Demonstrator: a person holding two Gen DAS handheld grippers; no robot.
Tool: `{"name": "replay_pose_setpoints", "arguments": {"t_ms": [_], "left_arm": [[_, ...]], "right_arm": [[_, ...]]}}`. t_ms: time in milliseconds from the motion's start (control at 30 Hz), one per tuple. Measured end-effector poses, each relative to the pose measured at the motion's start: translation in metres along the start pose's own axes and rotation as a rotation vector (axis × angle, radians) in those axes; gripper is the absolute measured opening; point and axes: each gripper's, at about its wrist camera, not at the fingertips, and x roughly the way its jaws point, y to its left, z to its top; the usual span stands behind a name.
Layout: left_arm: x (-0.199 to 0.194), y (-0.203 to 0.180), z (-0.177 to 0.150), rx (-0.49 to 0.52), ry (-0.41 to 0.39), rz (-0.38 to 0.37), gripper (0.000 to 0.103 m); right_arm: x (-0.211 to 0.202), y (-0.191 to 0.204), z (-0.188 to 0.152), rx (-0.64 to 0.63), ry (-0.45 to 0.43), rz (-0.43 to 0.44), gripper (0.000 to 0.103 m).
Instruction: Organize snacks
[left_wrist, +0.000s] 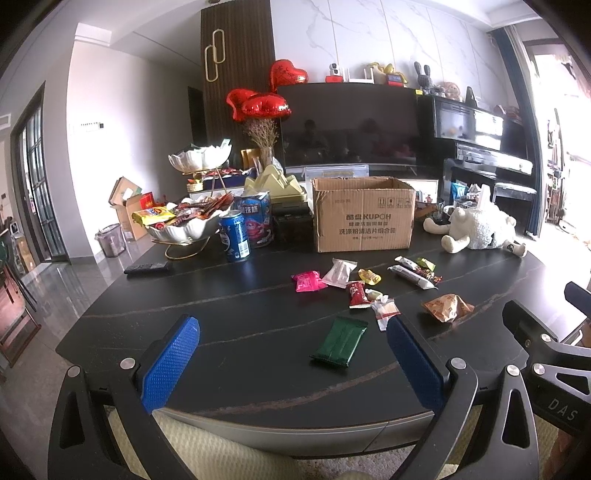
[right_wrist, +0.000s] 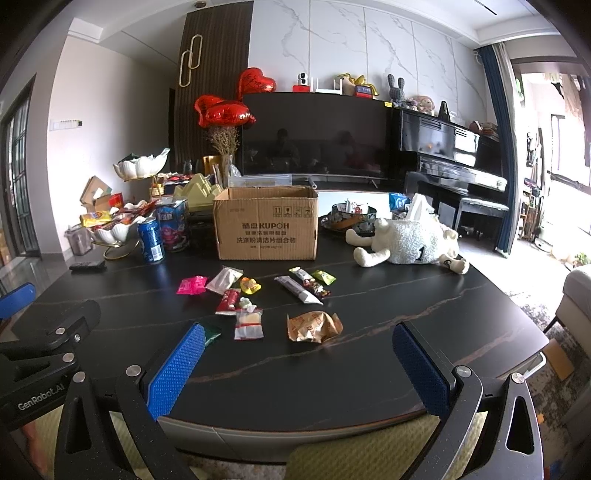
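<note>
Several snack packets lie loose on the black table (left_wrist: 258, 369): a green packet (left_wrist: 340, 341), a pink one (left_wrist: 307, 281), a red one (left_wrist: 357, 294), a crumpled orange-brown bag (left_wrist: 445, 307) (right_wrist: 314, 326), a long white bar (right_wrist: 297, 290). An open cardboard box (left_wrist: 364, 214) (right_wrist: 266, 223) stands behind them. My left gripper (left_wrist: 291, 363) is open and empty at the table's near edge, just short of the green packet. My right gripper (right_wrist: 299, 369) is open and empty, just short of the orange-brown bag.
A white tiered snack bowl (left_wrist: 184, 225), a blue can (left_wrist: 234, 236) and a blue tin (left_wrist: 256, 221) stand at the left. A remote (left_wrist: 147, 267) lies near them. A white plush sheep (right_wrist: 410, 242) lies at the right. A TV and a piano stand behind.
</note>
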Motion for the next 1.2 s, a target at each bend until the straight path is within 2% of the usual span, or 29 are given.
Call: {"name": "replay_pose_setpoints", "arguments": {"t_ms": [1200], "left_arm": [[0.0009, -0.0052, -0.0020, -0.002, 0.010, -0.006, 0.103]], "right_arm": [[0.0029, -0.0013, -0.0039, -0.003, 0.002, 0.000, 0.103]]}}
